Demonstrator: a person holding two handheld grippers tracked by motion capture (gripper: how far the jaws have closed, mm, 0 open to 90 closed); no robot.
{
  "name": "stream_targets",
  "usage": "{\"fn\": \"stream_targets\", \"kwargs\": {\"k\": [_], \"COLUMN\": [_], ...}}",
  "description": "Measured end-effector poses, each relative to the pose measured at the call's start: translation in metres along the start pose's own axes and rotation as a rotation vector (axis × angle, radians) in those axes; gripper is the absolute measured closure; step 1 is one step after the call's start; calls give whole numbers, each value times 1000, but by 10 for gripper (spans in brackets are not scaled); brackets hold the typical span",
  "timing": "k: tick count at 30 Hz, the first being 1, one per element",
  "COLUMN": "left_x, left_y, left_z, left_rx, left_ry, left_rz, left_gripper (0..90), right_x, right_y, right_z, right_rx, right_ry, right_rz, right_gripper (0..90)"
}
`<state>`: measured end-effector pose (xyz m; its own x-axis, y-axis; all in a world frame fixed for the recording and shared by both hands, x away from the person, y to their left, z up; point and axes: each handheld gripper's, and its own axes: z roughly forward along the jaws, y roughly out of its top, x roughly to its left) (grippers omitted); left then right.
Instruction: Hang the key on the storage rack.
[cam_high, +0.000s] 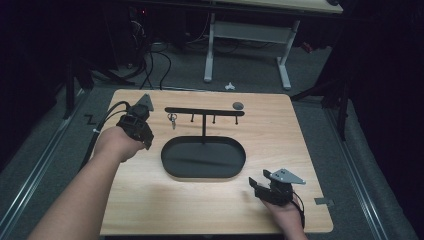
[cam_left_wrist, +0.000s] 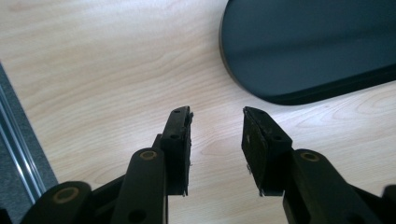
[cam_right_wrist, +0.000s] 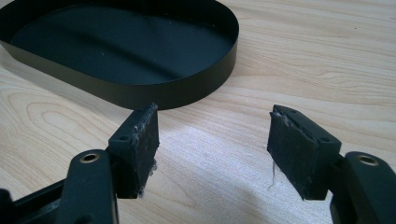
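We've got the left gripper (cam_high: 148, 141) low over the table (cam_high: 300, 130) by the tray's (cam_high: 170, 170) left end, jaws apart, nothing in them. The right gripper (cam_high: 256, 186) sits near the front right corner, released too. The keys (cam_high: 172, 119) hang from the rack's (cam_high: 204, 111) left hook, toward the back edge. If they're the target, we lift the left gripper (clear of the tray rim) and close on the ring, not the bar.
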<state>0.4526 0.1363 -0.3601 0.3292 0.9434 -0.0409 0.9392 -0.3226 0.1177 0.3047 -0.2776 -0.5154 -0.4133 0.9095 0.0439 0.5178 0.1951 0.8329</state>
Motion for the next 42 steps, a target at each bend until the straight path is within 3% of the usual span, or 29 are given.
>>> {"fn": "stream_targets", "kwargs": {"k": [9, 17, 23, 31, 35, 37, 40, 41, 42], "left_x": [14, 16, 17, 18, 19, 20, 23, 24, 22], "left_y": [-21, -43, -62, -101, -120, -127, -136, -138, -141], "left_z": [39, 73, 92, 120, 131, 135, 140, 142, 144], "left_rx": [-20, -78, -162, -344, -453, -509, -609, -634, -658], "left_ry": [-28, -23, -31, -71, -59, -76, -136, -139, -105], "left_rz": [-27, -28, -19, -21, -12, -27, -58, -63, -45], "left_gripper": [642, 670, 671, 686, 687, 687, 682, 677, 669], "right_x": [1, 1, 2, 2, 3, 3, 4, 4, 4], "right_y": [-1, -1, -1, -1, -2, -2, -2, -3, -3], "right_z": [1, 1, 1, 4, 5, 6, 6, 6, 6], "right_rx": [5, 8, 11, 21, 28, 32, 35, 34, 35], "right_ry": [2, 3, 7, 5, 4, 3, -1, -1, -2], "right_rz": [-2, -2, -2, -14, -16, -15, -23, -24, -25], "right_gripper": [338, 338, 338, 339, 339, 338, 338, 338, 337]}}
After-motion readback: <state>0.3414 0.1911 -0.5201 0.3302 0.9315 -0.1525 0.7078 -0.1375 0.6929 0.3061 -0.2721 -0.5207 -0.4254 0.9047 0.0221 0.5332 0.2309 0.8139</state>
